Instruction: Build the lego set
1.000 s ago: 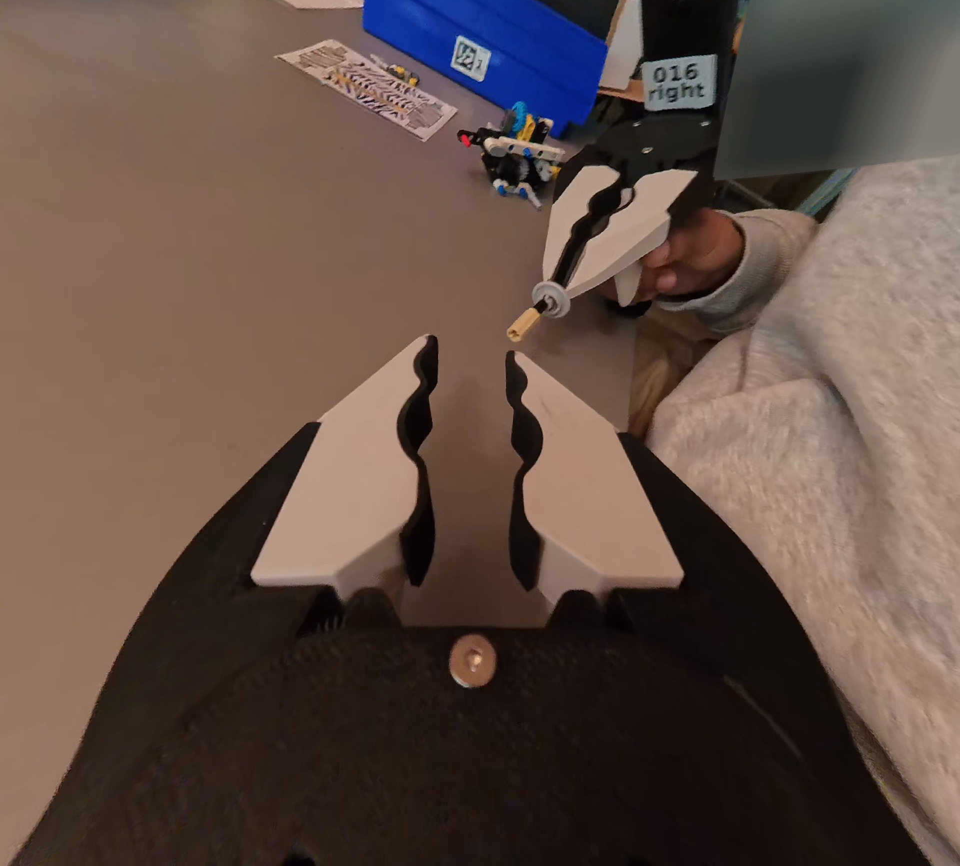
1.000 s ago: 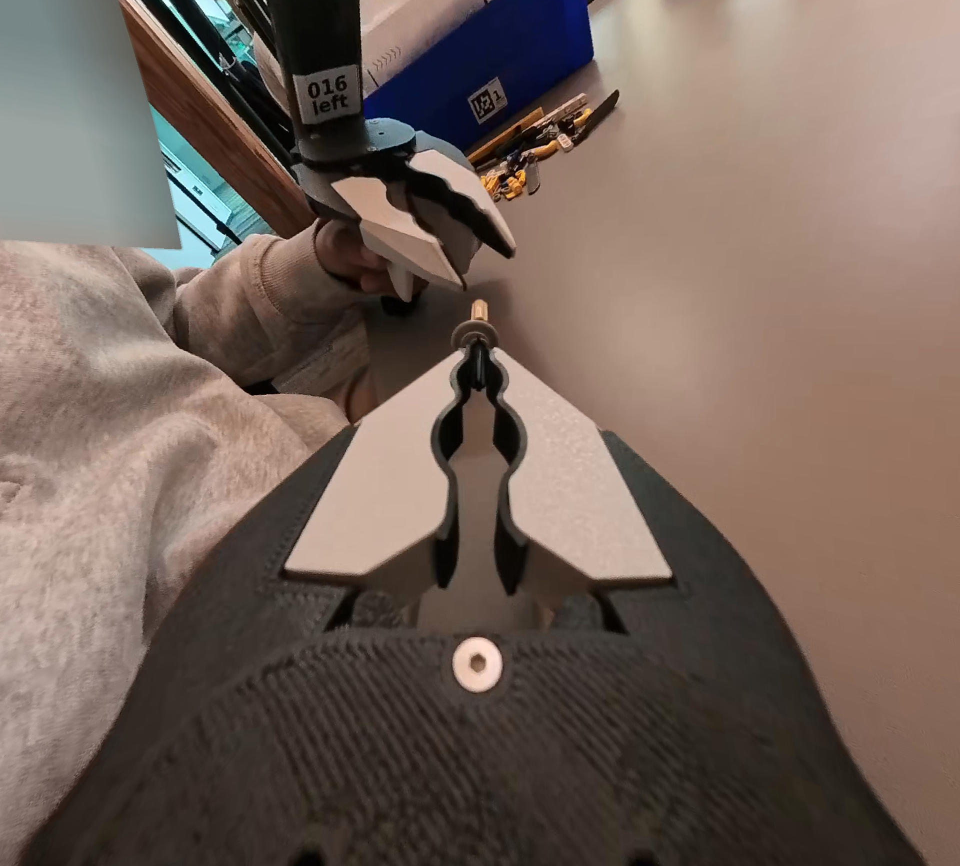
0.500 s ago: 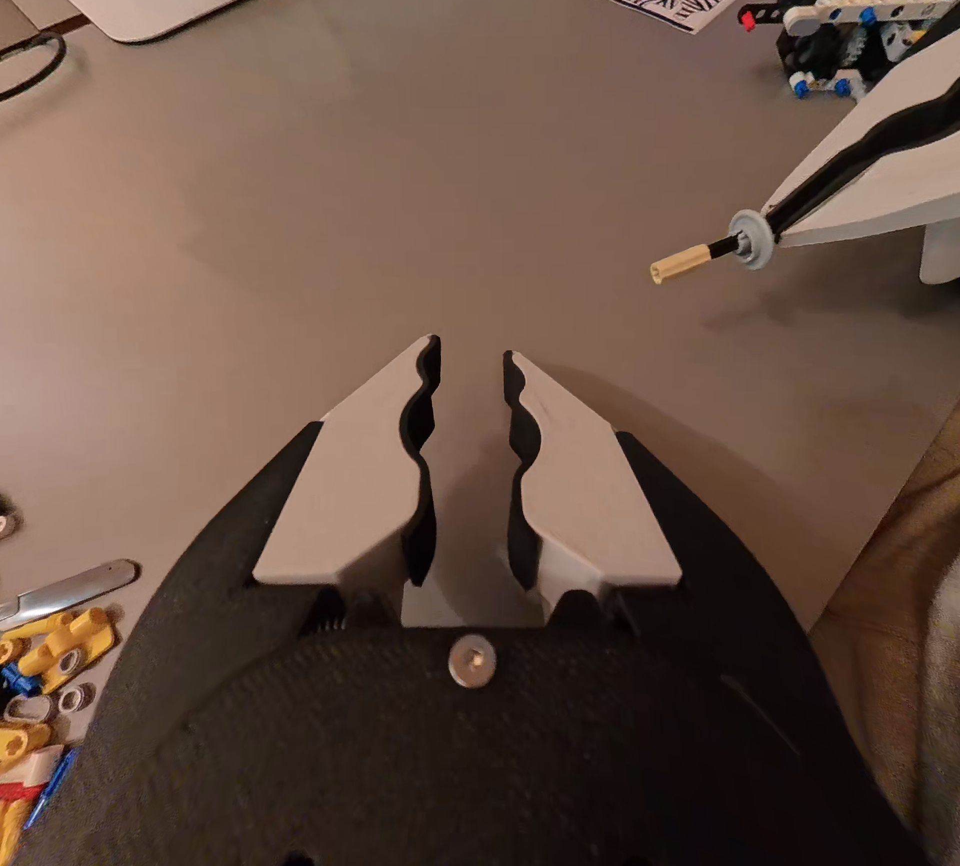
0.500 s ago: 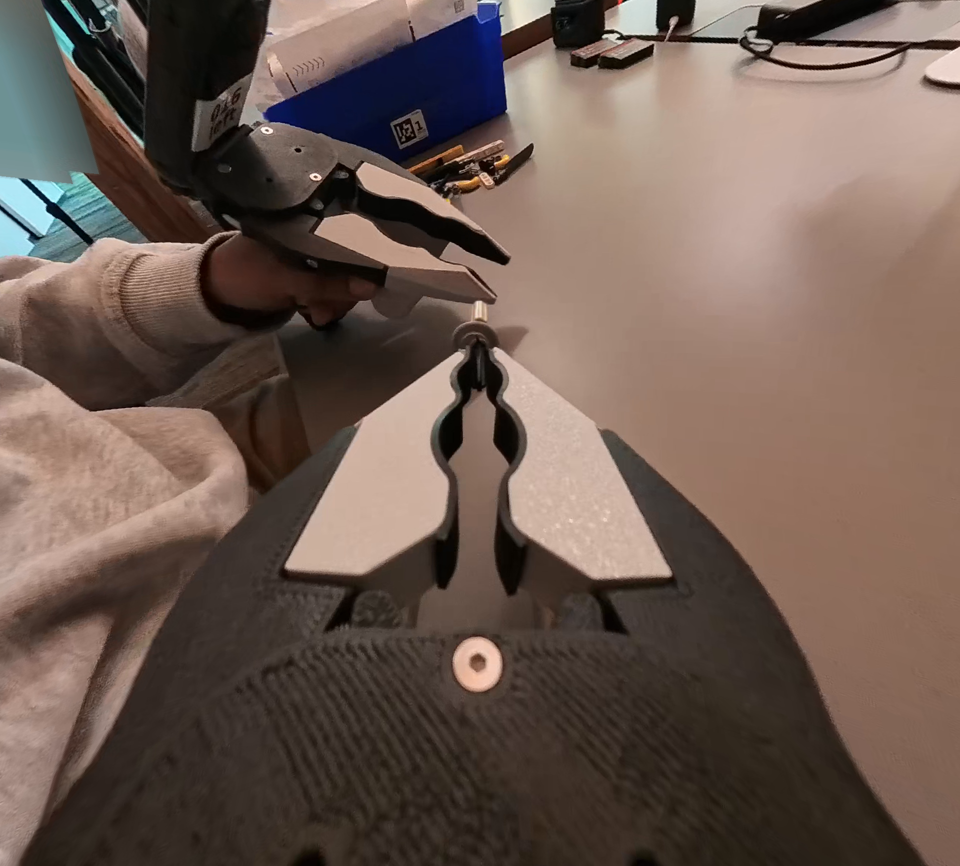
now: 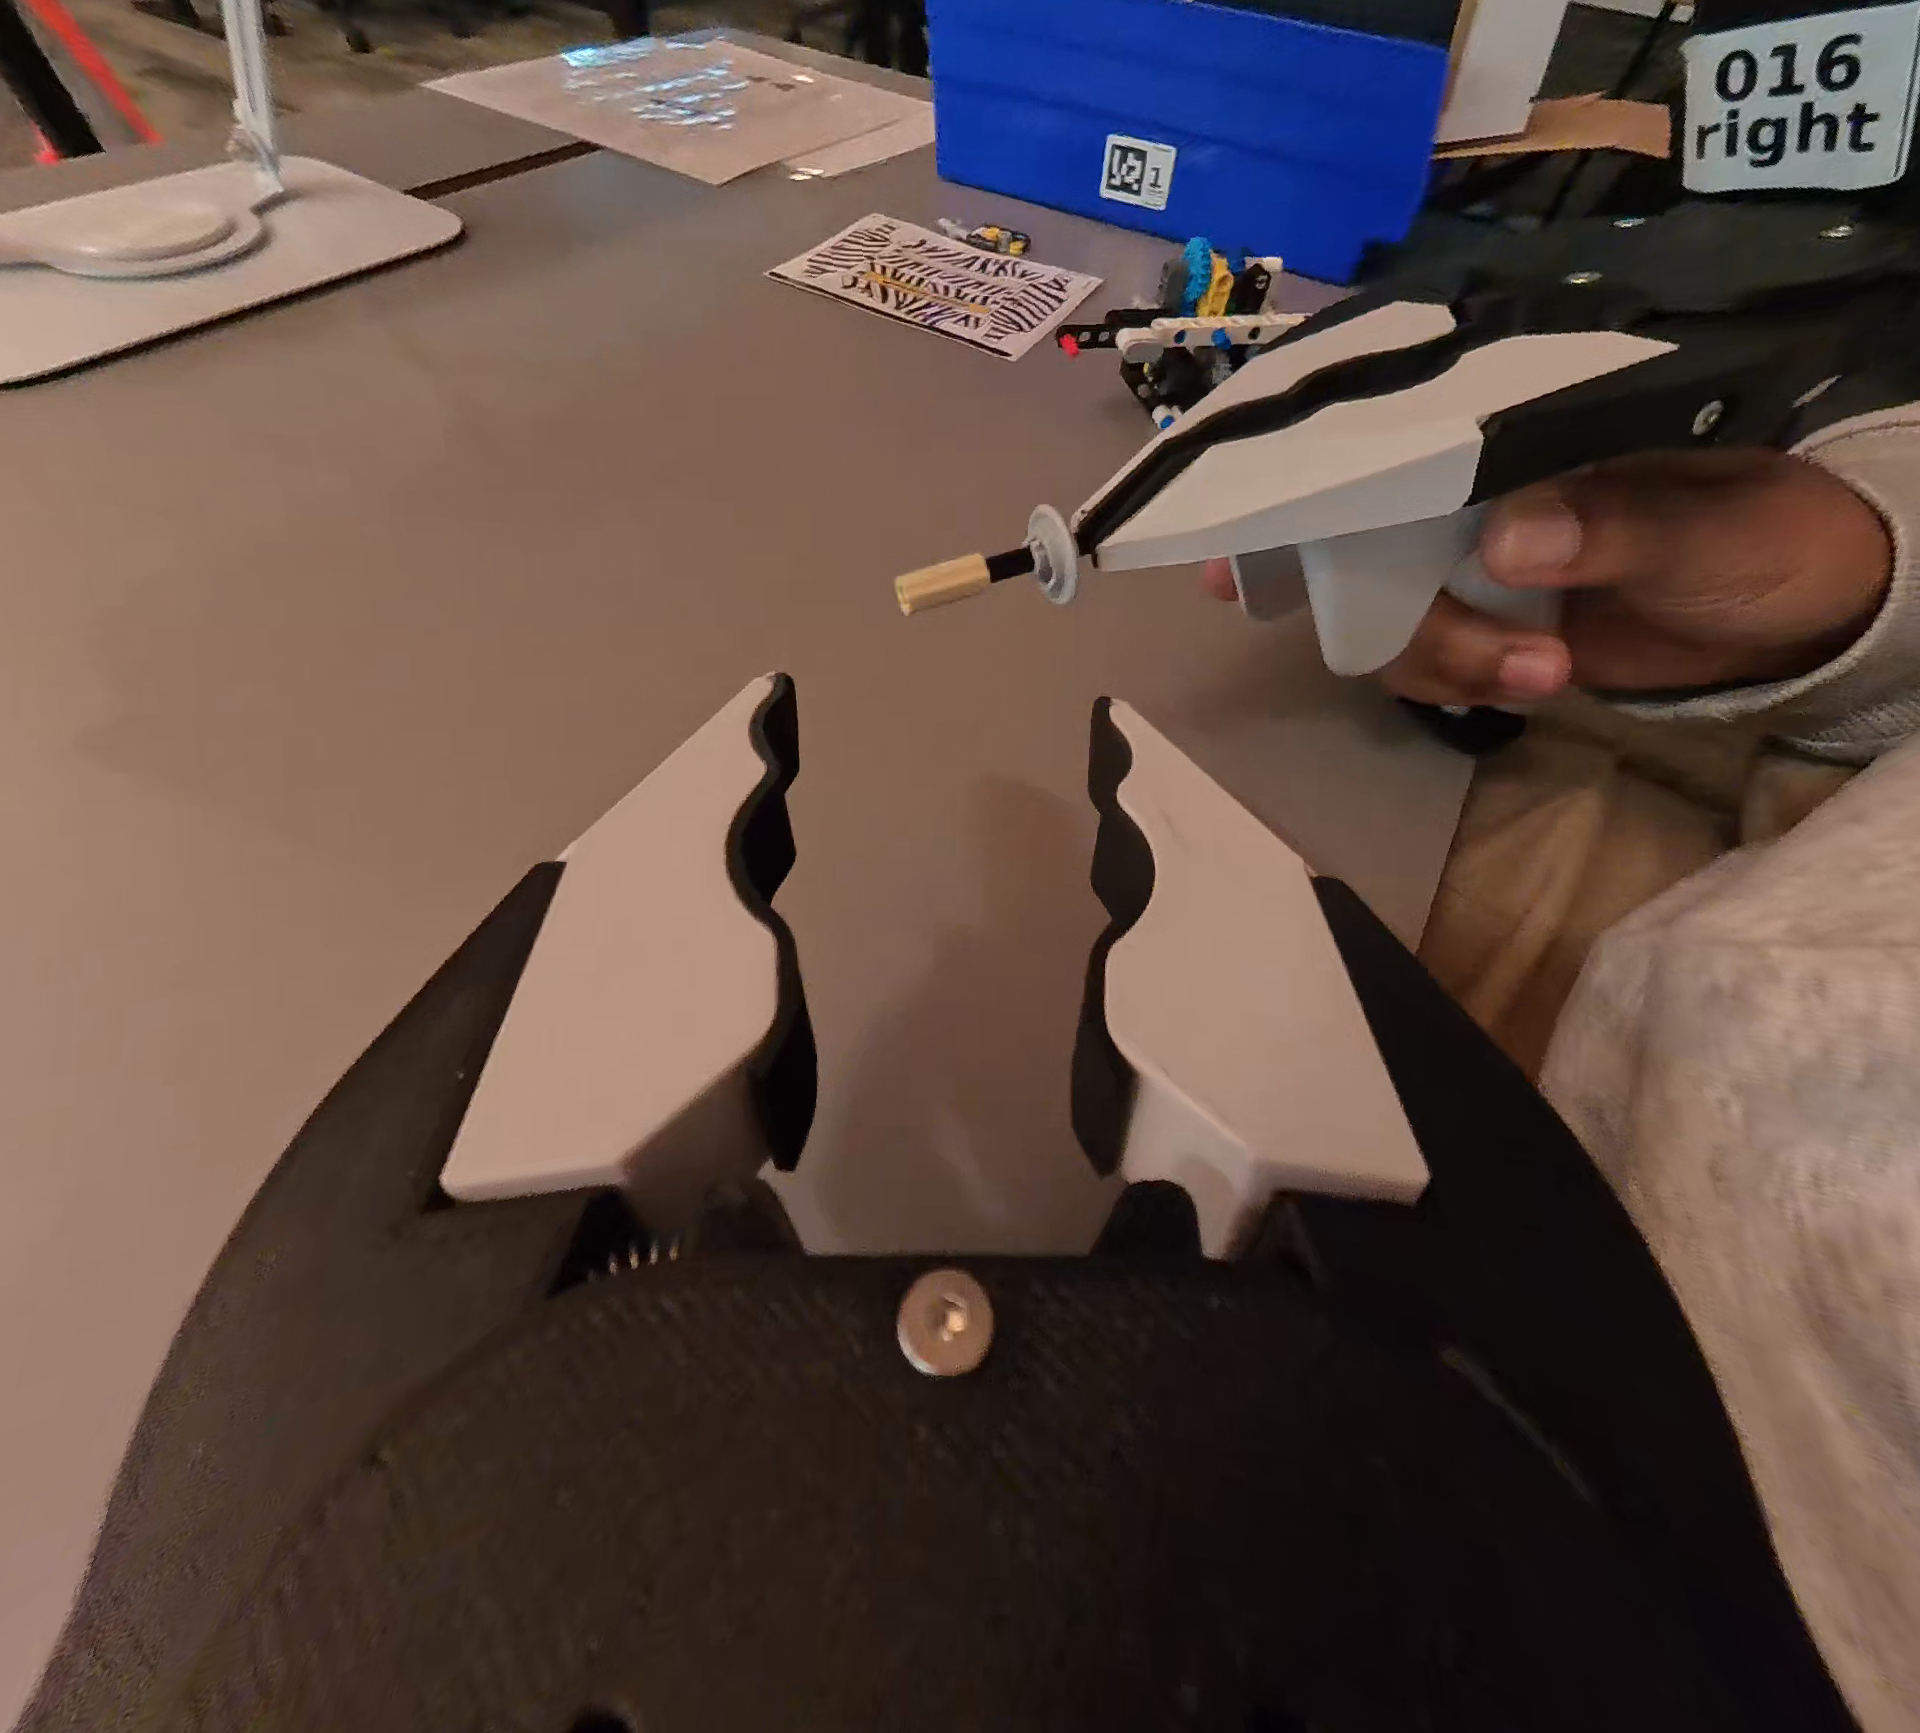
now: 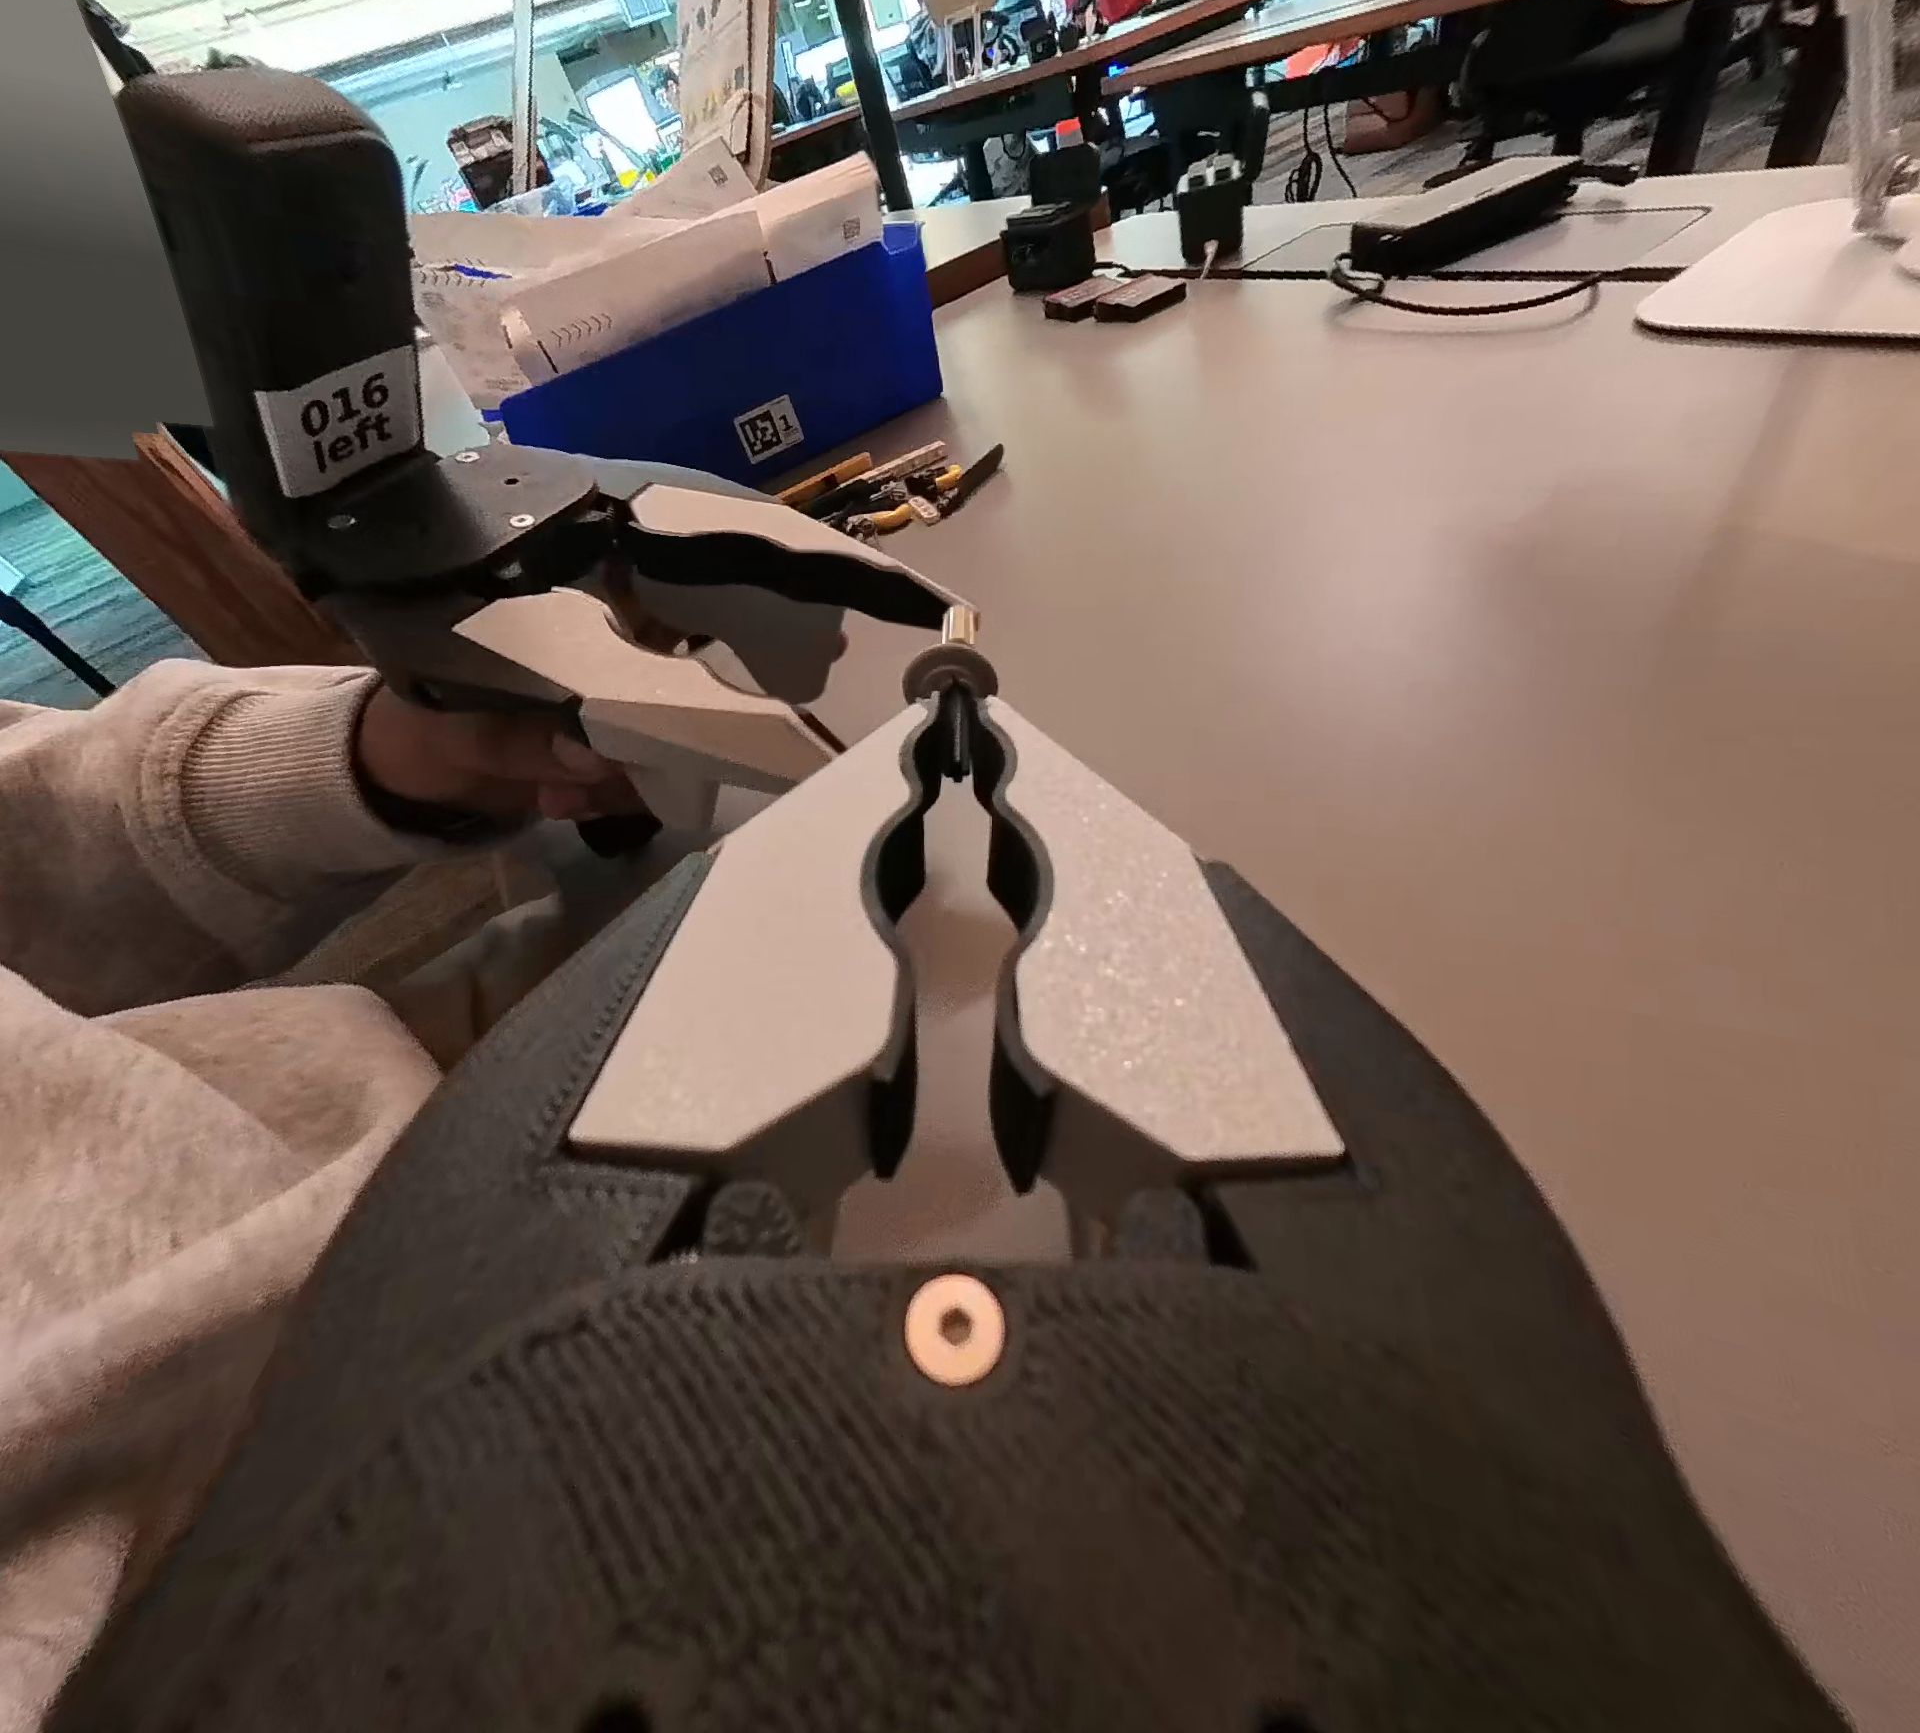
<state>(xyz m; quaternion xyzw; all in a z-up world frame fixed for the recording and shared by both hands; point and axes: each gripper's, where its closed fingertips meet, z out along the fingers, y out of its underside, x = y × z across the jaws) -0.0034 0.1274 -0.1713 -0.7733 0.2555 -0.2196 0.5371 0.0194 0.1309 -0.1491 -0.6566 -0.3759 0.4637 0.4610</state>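
Observation:
My right gripper (image 6: 951,709) is shut on a black axle (image 5: 1008,564) that carries a grey disc (image 5: 1051,555) and a tan sleeve (image 5: 940,583) at its free end. It holds the axle in the air above the grey table (image 5: 468,540). My left gripper (image 5: 940,691) is open and empty, its fingertips just below and beside the tan sleeve. In the right wrist view the left gripper (image 6: 914,618) comes in from the left, one fingertip close to the axle's tip (image 6: 961,623). A partly built lego model (image 5: 1195,322) stands on the table behind.
A striped sticker sheet (image 5: 935,296) lies left of the model. A blue bin (image 5: 1174,104) stands behind it. A second blue bin (image 6: 727,374), pliers and loose parts (image 6: 894,494) lie at the left. A white monitor base (image 5: 156,249) is far left. A person's grey sleeves flank both views.
My left gripper has opened wider and swung back toward the right gripper, tilting up. The axle's tip is now just above its fingertips. The right gripper kept its hold on the axle.

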